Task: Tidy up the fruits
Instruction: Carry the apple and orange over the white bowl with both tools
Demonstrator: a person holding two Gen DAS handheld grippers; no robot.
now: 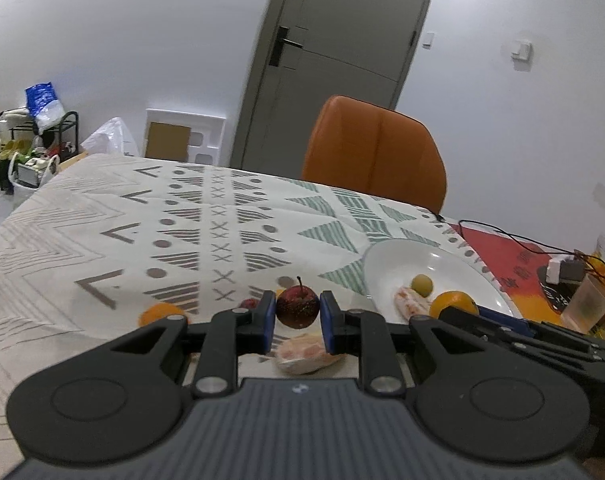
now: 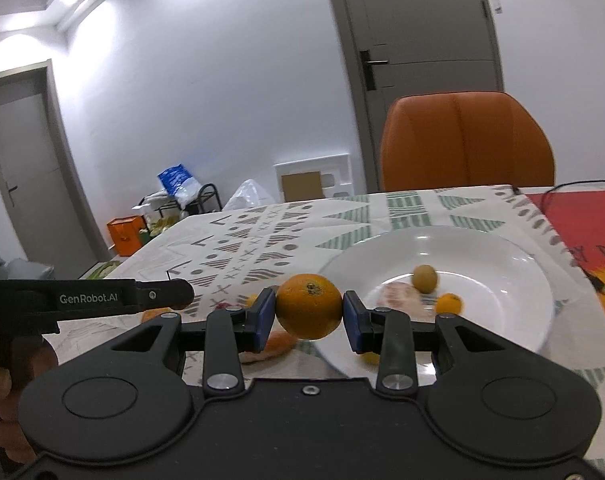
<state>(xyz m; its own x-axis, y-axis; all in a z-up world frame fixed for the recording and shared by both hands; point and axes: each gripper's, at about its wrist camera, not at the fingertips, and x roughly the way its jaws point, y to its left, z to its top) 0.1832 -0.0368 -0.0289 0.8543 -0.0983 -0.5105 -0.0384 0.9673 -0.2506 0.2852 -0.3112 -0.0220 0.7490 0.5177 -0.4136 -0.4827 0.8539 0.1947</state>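
My left gripper [image 1: 297,312] is shut on a dark red apple [image 1: 297,307] and holds it above the table. My right gripper [image 2: 309,312] is shut on an orange [image 2: 309,311], just left of the white plate [image 2: 514,264]. The plate holds a green-yellow fruit [image 2: 424,278], a peeled pomelo piece [image 2: 398,298] and a small orange fruit [image 2: 449,303]. In the left wrist view the plate [image 1: 386,264] lies to the right, with the right gripper's orange [image 1: 454,303] at its near edge. Another orange [image 1: 160,314] and a wrapped pomelo piece [image 1: 306,354] lie on the cloth.
A patterned tablecloth [image 1: 102,232] covers the table. An orange chair [image 1: 374,152] stands behind it. A red mat [image 1: 498,252], cables, a charger and a plastic cup [image 1: 586,300] sit at the right. The left gripper's body [image 2: 86,300] shows in the right wrist view.
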